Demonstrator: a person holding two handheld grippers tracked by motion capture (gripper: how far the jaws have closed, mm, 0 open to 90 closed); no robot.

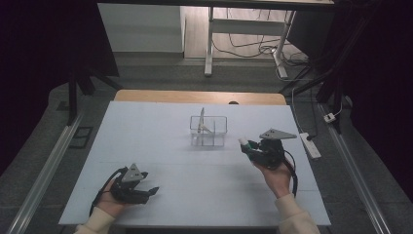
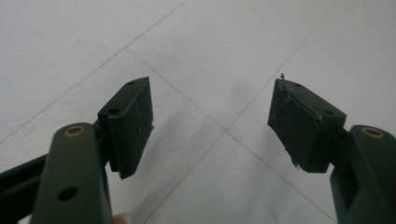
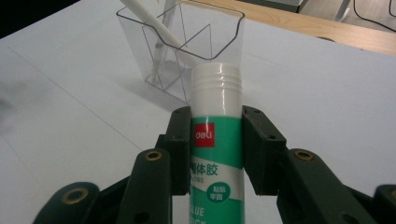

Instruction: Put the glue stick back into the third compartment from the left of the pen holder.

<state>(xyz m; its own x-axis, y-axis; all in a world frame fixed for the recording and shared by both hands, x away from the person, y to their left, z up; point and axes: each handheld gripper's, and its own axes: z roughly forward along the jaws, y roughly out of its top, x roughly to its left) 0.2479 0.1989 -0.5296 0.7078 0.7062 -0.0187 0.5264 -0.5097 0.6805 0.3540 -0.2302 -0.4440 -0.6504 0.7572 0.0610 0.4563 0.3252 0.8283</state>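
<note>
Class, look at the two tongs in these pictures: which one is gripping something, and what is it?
The right tongs grip a green-and-white glue stick between their pads. The left tongs stand open over bare table.

The glue stick (image 3: 216,154) carries the only readable print, seen in the right gripper view. A red square on its green label bears the white brand word "deli", and below it stand white Chinese characters that read 体胶. Lower down, a small white patch holds further characters too small to make out, and at the bottom edge the letters "LUE" and "ICK" are cut off.
</note>
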